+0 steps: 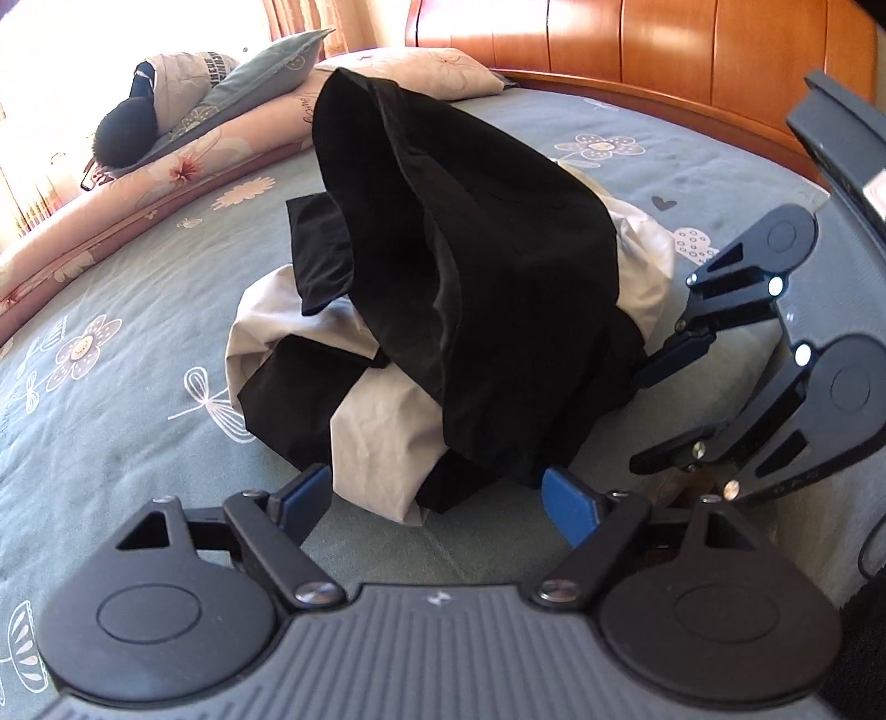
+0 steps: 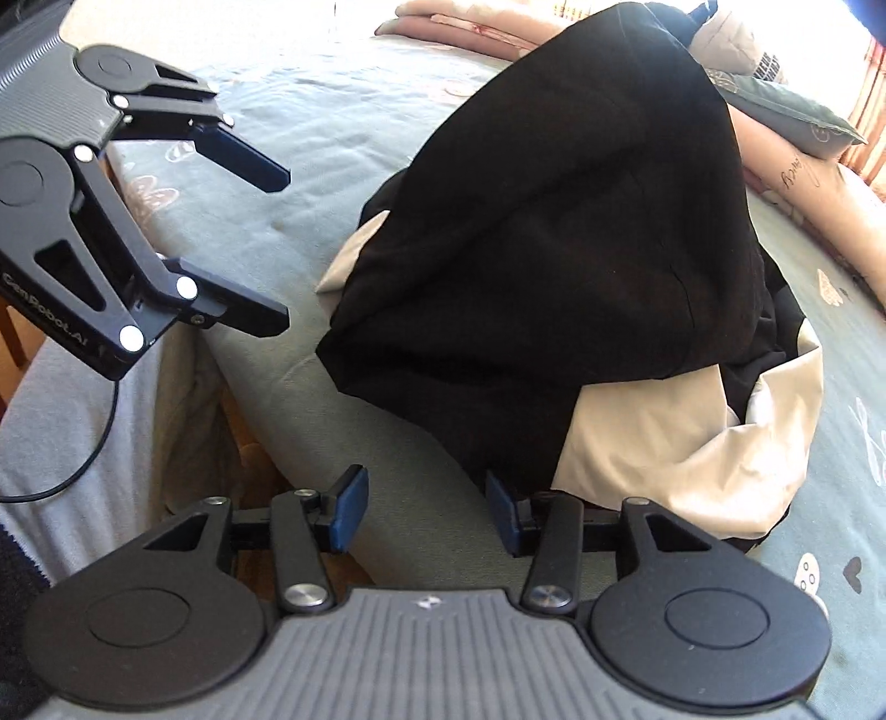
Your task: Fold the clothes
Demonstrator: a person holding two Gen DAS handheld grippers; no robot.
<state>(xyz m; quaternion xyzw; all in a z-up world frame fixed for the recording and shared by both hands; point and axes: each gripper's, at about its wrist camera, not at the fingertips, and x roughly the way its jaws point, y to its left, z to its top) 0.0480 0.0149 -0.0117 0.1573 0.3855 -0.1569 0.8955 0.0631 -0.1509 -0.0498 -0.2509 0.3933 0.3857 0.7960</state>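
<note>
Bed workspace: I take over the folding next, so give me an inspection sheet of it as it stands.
Surface: bed with a grey-green flowered sheet, rumpled.
Job's things: one heap, unfolded; black garment humped over a pale grey garment.
Clutter: pillows and a rolled quilt at the head end; something dark and round lies there, too unclear to name.
Grippers: left tool open at the heap's near edge, nothing between its fingers; right tool open beside the heap, holding nothing.
Cables: a thin black cable hangs below the left tool.
Surroundings: wooden headboard; curtained window, bright sun.
</note>
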